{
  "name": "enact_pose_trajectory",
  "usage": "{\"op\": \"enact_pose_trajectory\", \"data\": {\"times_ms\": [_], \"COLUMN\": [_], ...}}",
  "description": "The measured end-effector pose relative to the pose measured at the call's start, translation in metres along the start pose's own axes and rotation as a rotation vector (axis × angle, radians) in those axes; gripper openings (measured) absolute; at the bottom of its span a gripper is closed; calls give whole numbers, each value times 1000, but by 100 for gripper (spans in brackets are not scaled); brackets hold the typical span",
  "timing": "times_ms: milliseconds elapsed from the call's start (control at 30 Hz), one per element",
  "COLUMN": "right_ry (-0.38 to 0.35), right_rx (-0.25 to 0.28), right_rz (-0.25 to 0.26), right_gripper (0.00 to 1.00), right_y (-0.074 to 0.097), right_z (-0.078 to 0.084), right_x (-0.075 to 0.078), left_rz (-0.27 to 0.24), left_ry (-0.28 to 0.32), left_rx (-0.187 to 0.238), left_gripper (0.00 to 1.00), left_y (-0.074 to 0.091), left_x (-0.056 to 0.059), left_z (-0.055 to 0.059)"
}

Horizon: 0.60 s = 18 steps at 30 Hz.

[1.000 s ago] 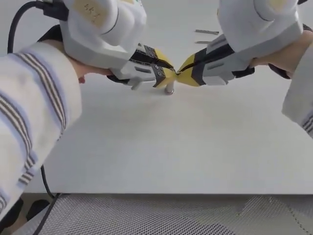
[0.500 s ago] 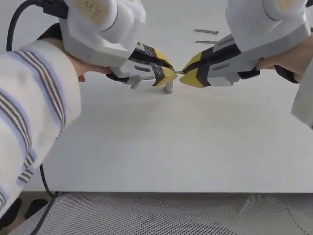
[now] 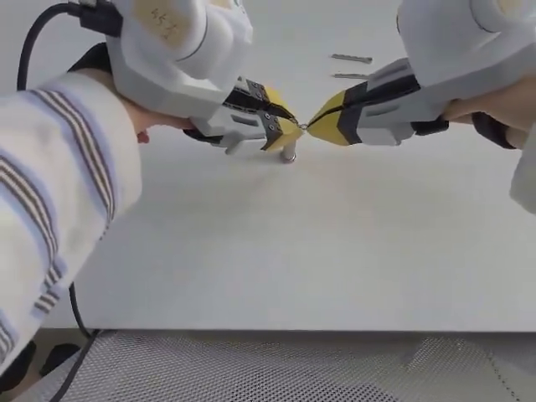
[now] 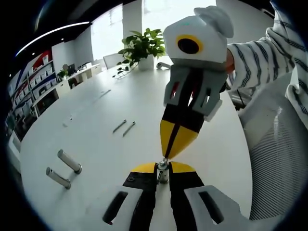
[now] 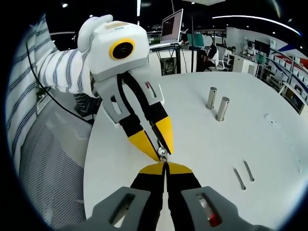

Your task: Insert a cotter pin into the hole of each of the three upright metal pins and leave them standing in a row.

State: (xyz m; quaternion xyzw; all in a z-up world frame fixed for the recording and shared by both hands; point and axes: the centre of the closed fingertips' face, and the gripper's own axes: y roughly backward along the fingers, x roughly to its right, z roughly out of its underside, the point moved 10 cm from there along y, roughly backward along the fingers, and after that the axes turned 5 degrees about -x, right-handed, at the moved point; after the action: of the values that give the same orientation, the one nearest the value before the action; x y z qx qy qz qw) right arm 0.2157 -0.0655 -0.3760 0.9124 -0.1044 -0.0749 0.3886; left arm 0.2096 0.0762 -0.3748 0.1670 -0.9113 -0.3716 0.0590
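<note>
A short upright metal pin (image 3: 289, 153) stands on the white table (image 3: 276, 243); my left gripper (image 3: 291, 131) is shut on its top (image 4: 163, 171). Tip to tip with it from the right, my right gripper (image 3: 311, 127) is shut on a thin cotter pin whose end (image 3: 303, 127) meets the pin's head (image 5: 162, 152). In the left gripper view the right gripper (image 4: 166, 155) points down onto the held pin. Two more metal pins (image 5: 211, 97) (image 5: 222, 109) stand upright side by side farther off. Two spare cotter pins (image 3: 352, 58) (image 3: 350, 75) lie flat behind.
A black cable (image 3: 29, 46) runs from the left gripper past the table's near-left edge. Grey mesh (image 3: 276, 368) lies beyond the near edge of the table. The two spare metal pins (image 4: 70, 161) (image 4: 57, 178) sit left of my left jaws. A potted plant (image 4: 142, 45) stands far off.
Half a second ago the right gripper had drawn a little away to the right; now its tip is back against the left gripper's tip. The left gripper and its pin have stayed put.
</note>
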Motion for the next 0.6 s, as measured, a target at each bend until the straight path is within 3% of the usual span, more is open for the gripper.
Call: {"op": "enact_pose_trajectory", "data": {"times_ms": [233, 367, 467, 600], "right_ry": [20, 44, 51, 32], "right_rx": [-11, -30, -35, -33], "right_rz": [3, 13, 9, 19], "right_gripper": [0, 0, 0, 10], "right_y": [-1, 1, 3, 4], "right_z": [-2, 0, 0, -1], "right_x": [0, -2, -7, -7], "left_rz": [-4, -9, -21, -50], "left_ry": [6, -29, -43, -50], "left_rx": [-2, 11, 28, 49], "left_gripper": [6, 7, 19, 35], "left_y": [0, 2, 6, 15], "left_x": [-1, 4, 3, 4], "left_z": [2, -2, -3, -1]}}
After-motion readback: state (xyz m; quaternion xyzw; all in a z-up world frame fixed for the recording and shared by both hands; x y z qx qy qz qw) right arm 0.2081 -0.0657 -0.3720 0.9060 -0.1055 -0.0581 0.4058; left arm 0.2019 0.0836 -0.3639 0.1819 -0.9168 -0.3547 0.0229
